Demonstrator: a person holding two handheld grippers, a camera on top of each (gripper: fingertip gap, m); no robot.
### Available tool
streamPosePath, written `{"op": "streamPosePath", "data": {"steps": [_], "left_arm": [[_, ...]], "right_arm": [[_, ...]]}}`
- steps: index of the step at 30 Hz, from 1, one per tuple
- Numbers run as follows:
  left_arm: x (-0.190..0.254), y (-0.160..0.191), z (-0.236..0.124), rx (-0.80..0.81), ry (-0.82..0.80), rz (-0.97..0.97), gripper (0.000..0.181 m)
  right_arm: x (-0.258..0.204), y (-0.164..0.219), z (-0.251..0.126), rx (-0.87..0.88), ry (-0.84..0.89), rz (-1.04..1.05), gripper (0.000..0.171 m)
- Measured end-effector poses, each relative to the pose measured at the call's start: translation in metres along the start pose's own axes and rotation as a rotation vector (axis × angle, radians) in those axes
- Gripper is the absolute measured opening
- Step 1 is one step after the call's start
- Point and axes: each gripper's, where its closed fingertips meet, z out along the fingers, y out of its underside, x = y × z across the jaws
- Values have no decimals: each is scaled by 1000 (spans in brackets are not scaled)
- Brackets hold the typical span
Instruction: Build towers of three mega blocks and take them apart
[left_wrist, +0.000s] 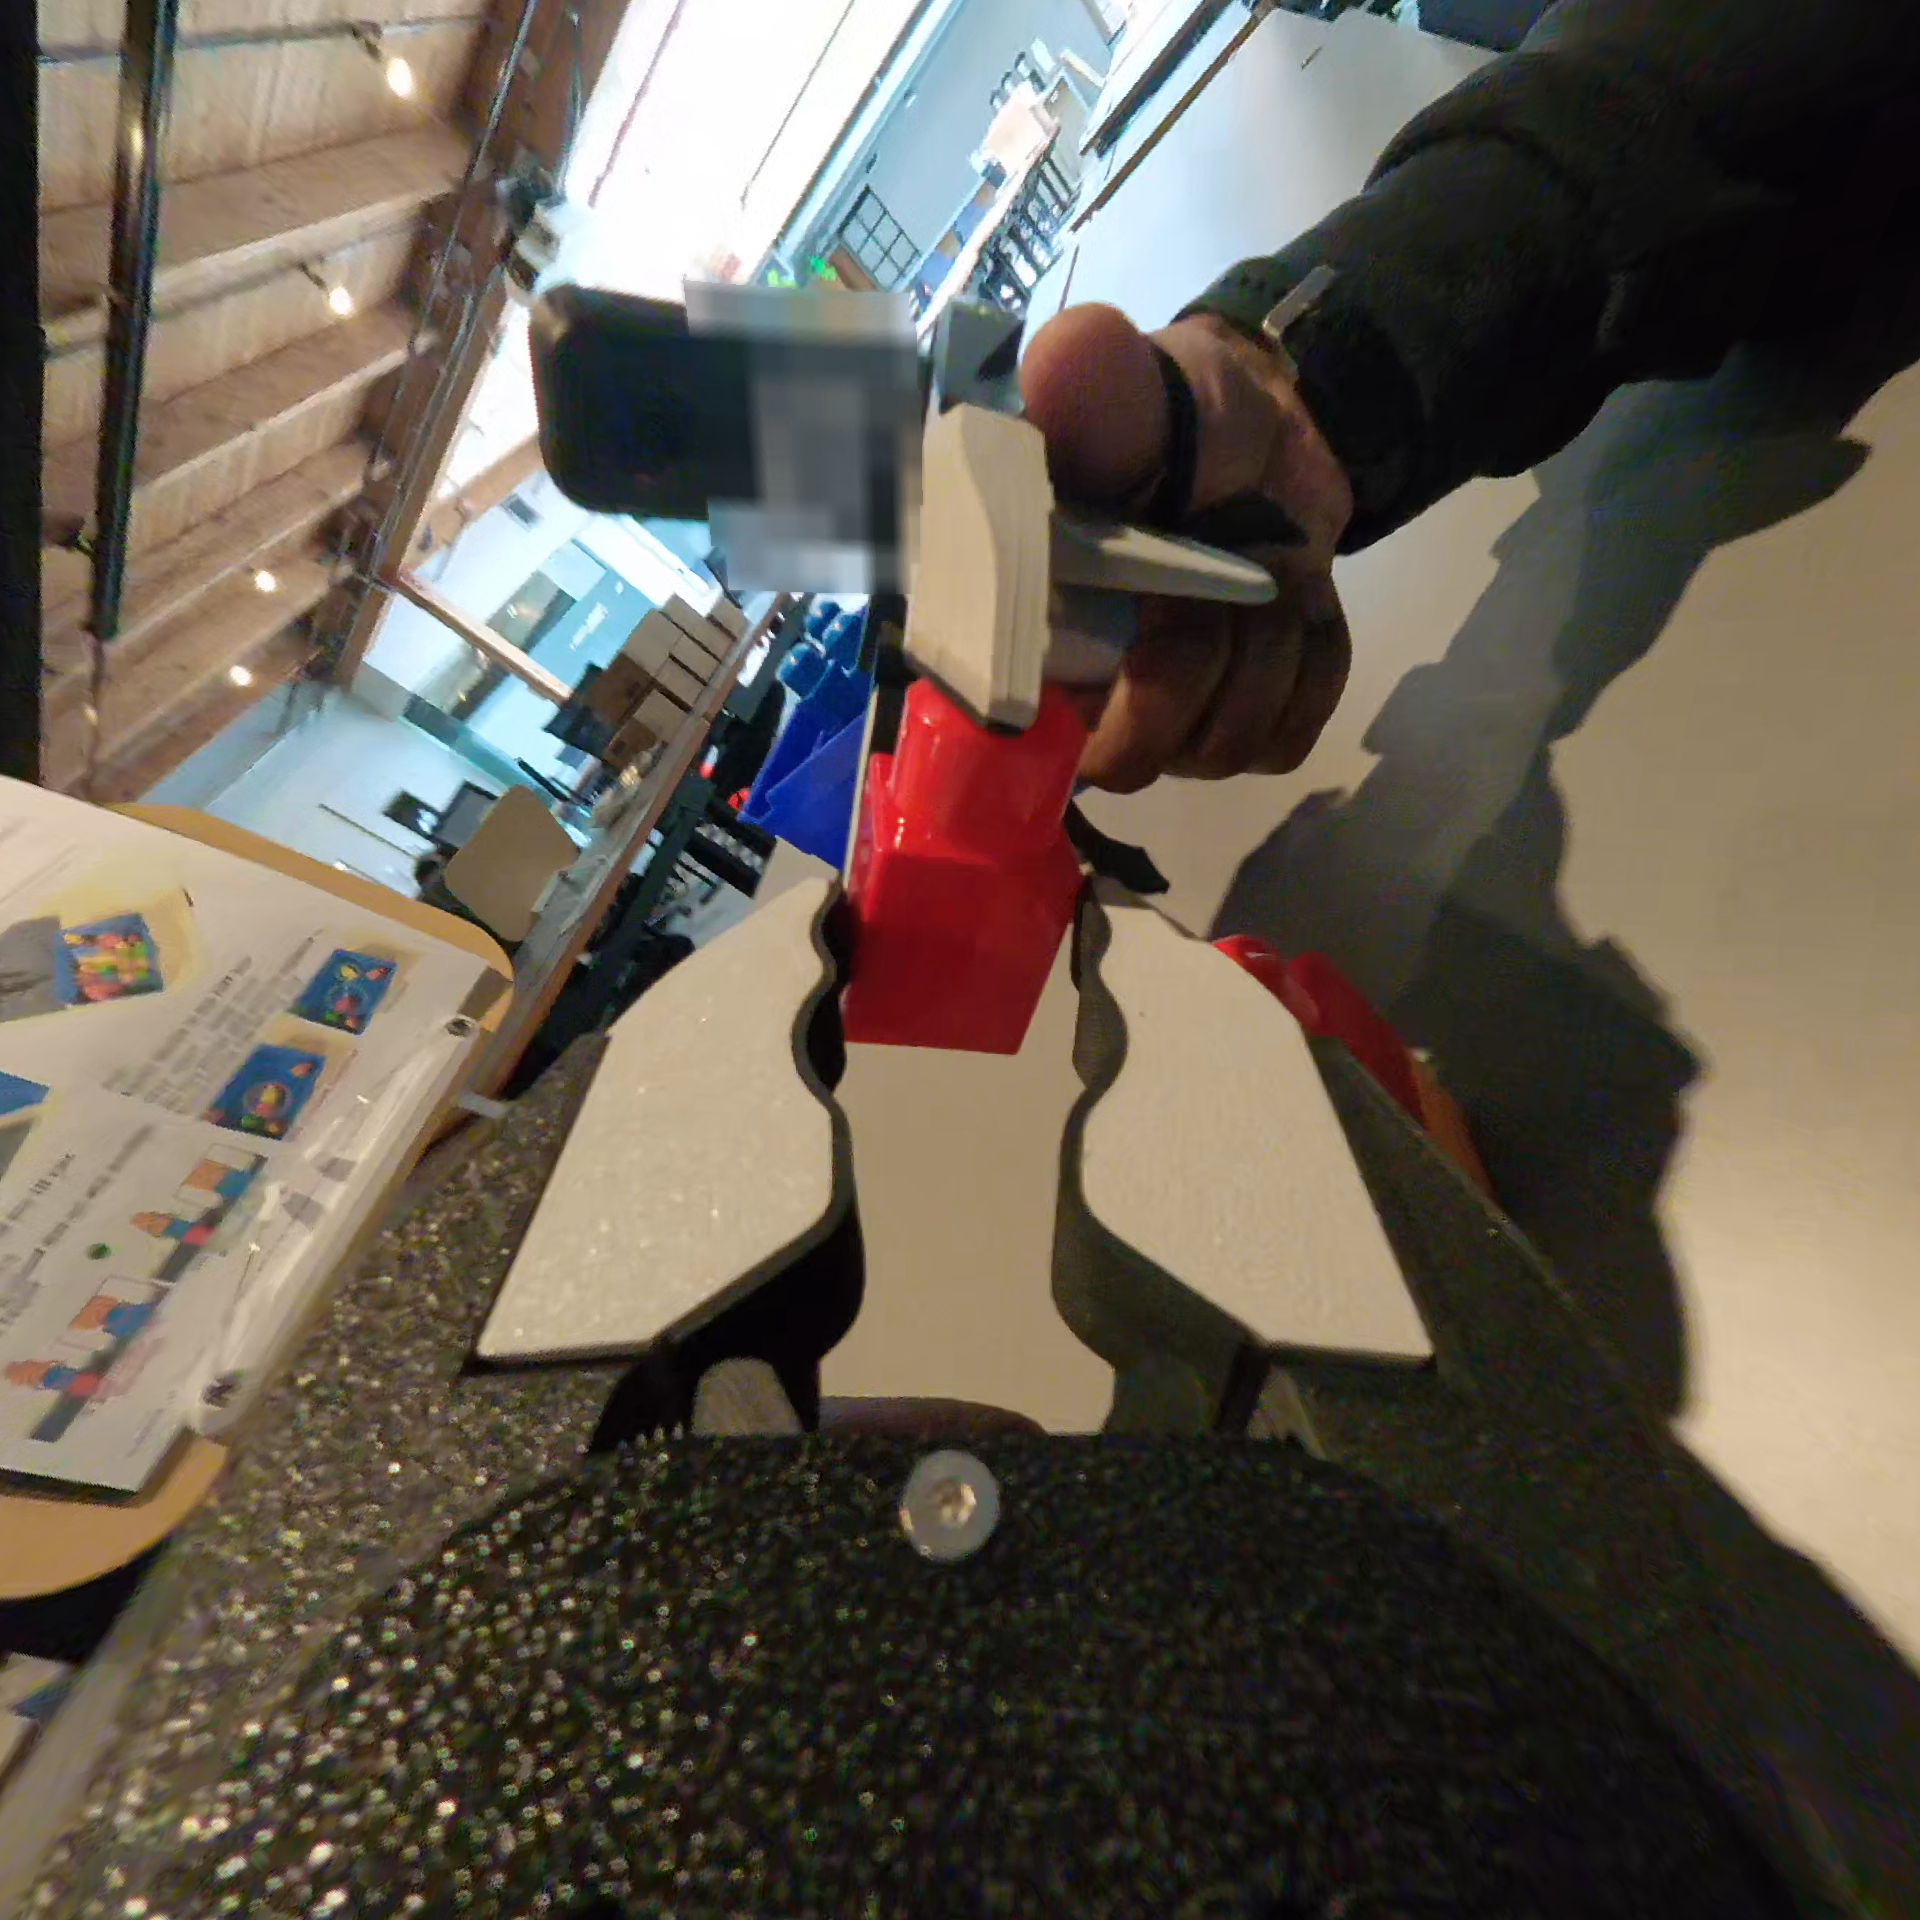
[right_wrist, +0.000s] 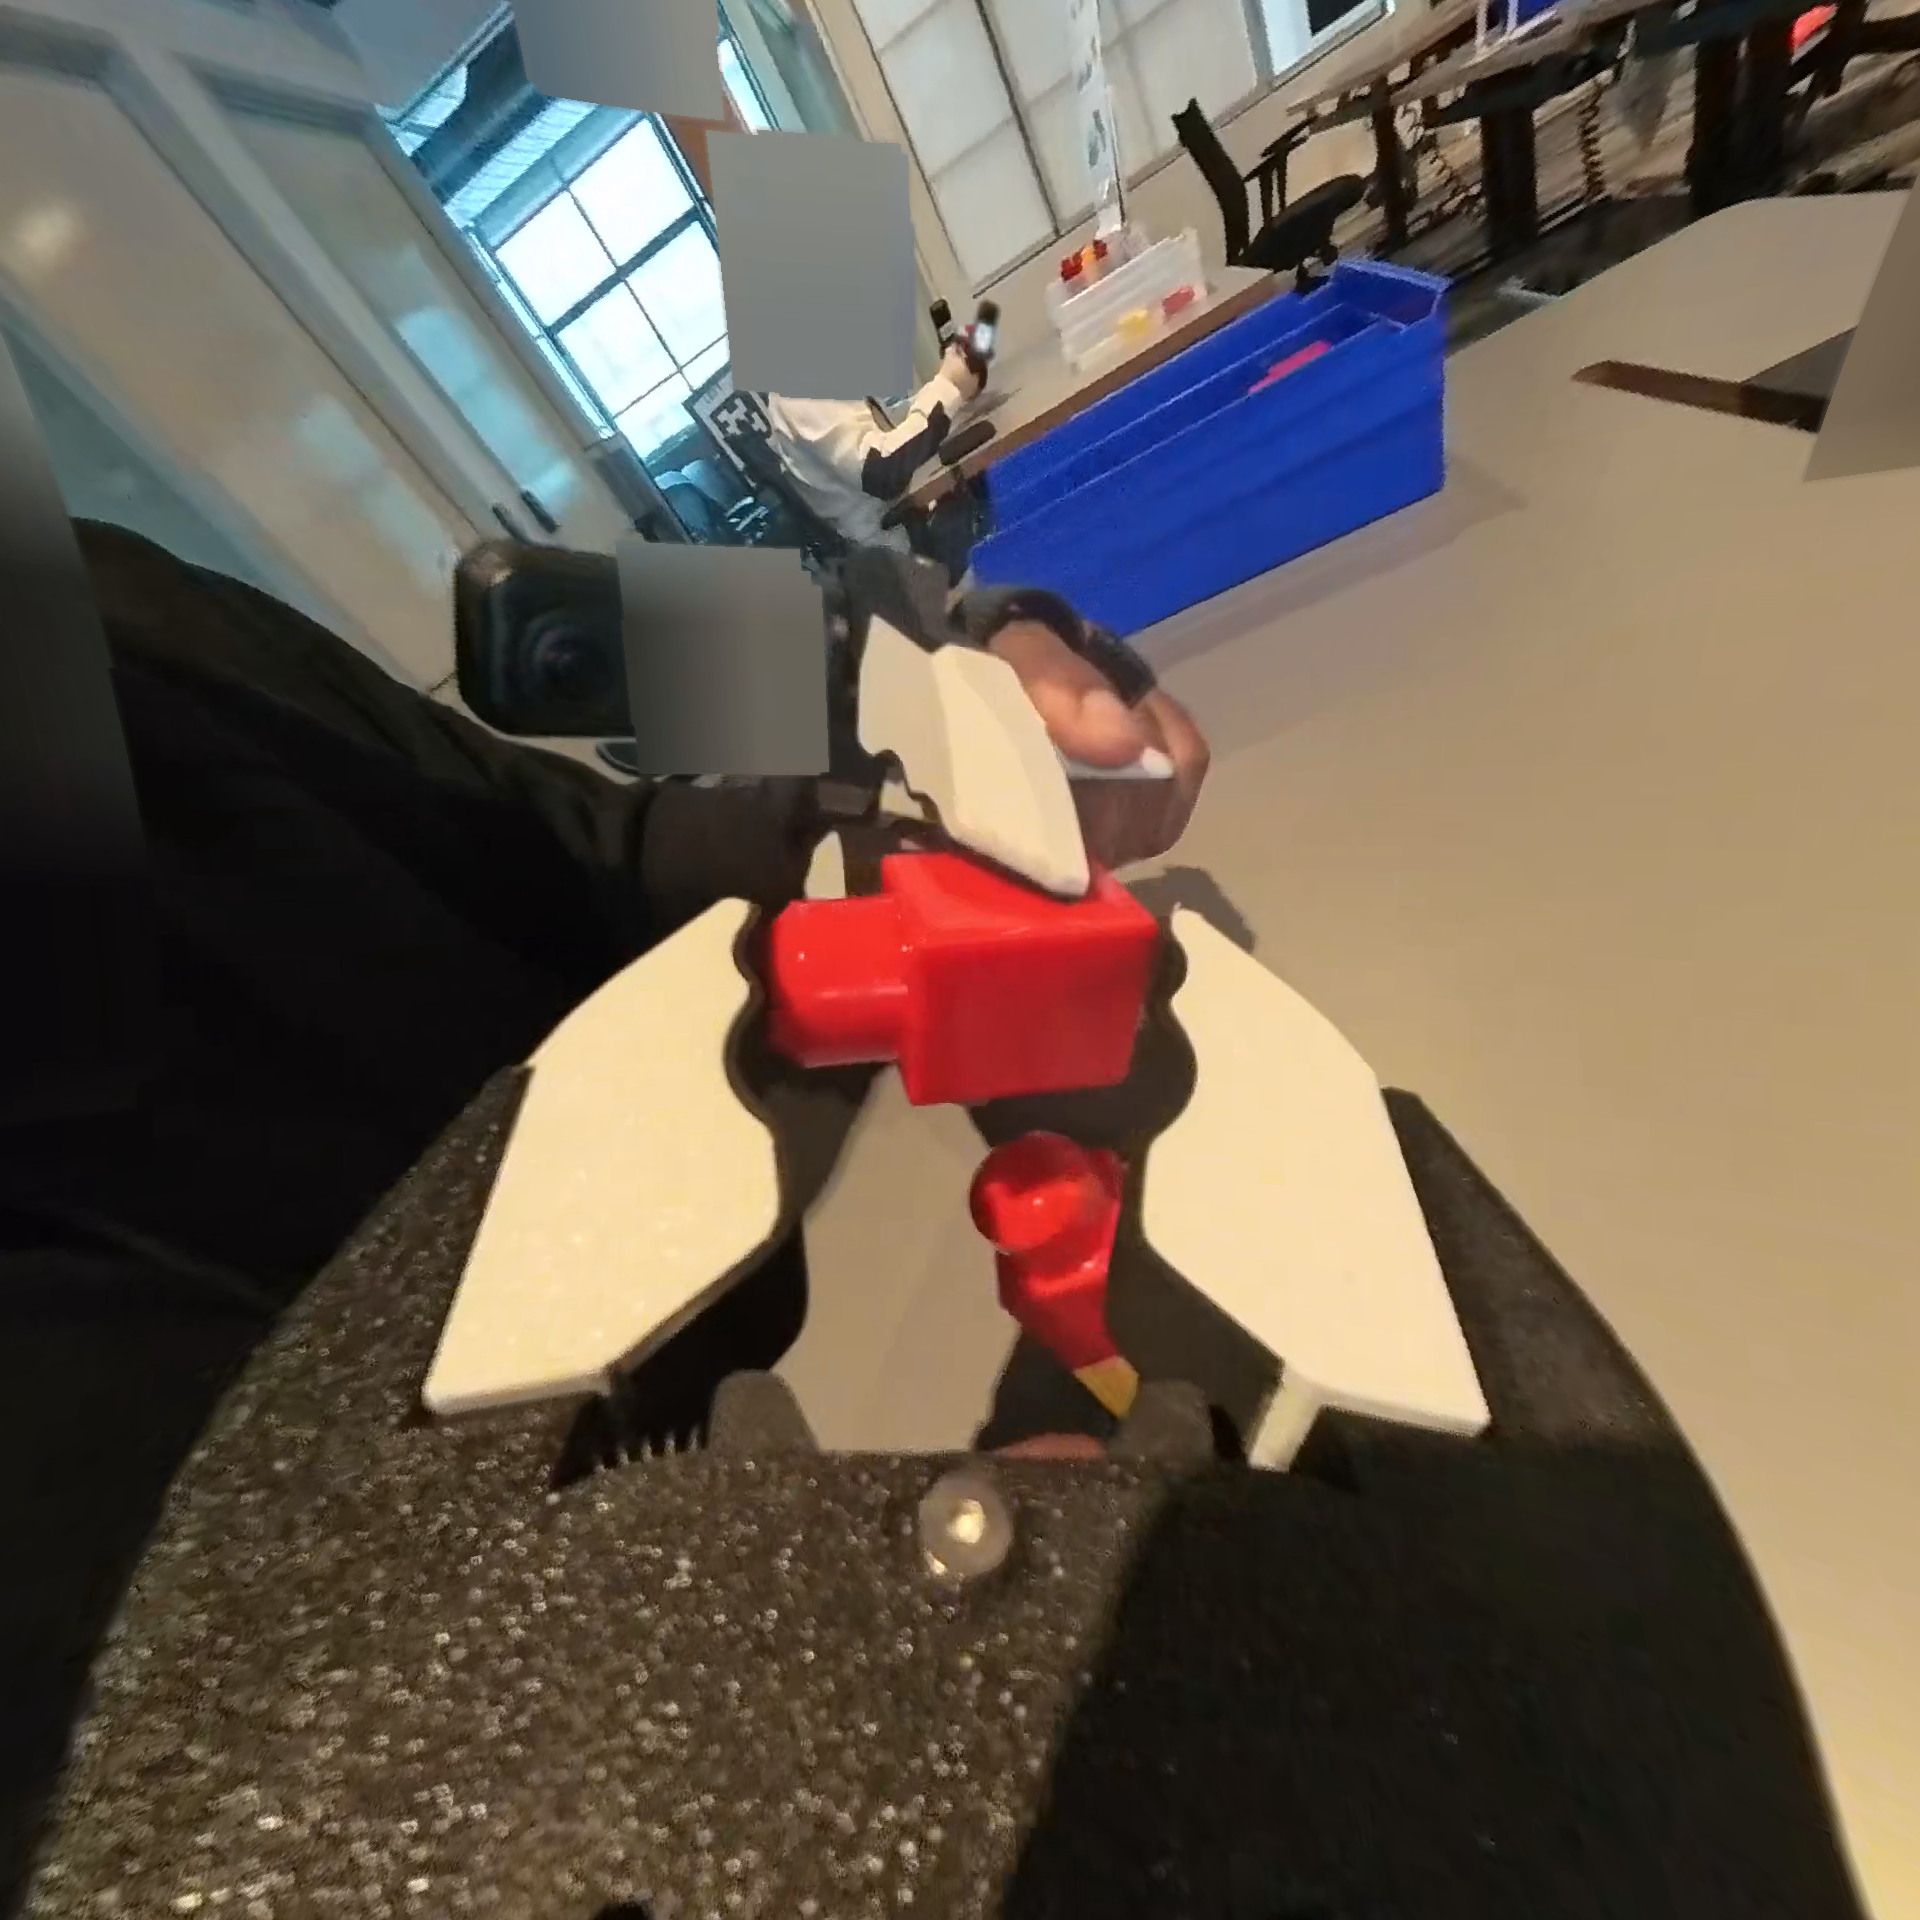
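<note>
Left wrist view: my left gripper (left_wrist: 956, 977) clamps one red plastic mega block (left_wrist: 951, 935) by its body; the right gripper (left_wrist: 961, 675) pinches the same block's stud end. A second red block (left_wrist: 1340, 1008) lies right, behind my finger, on the pale table (left_wrist: 1714, 1247). One blue bin (left_wrist: 816, 779) far.

Right wrist view: my right gripper (right_wrist: 961, 1003) holds that block (right_wrist: 997, 992), the left gripper (right_wrist: 987, 831) meeting it from beyond. One more red block (right_wrist: 1049, 1247) lies nearer. One blue bin (right_wrist: 1226, 468) far right.

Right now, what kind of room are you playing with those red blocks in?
Probably a big open workshop or lab. There are long tables, a black office chair and a blue storage bin behind the red block, plus large windows.
</note>
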Motion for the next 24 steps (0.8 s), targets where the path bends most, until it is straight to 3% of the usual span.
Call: {"op": "streamPosePath", "data": {"steps": [1,10,15,20,24], "left_arm": [[2,2,1,-14,24,-41,40],[-7,13,-2,-23,135,-601,38],[1,5,-5,39,268,-831,38],[14,-1,-4,23,349,-851,38],[24,-6,-2,3,389,-807,38]], "right_arm": [[3,-1,-2,8,14,-23,71],[11,-8,-22,22,175,-420,59],[5,-8,-17,20,196,-506,54],[-3,-9,-10,28,176,-514,50],[-9,-4,-6,1,145,-504,29]]}}
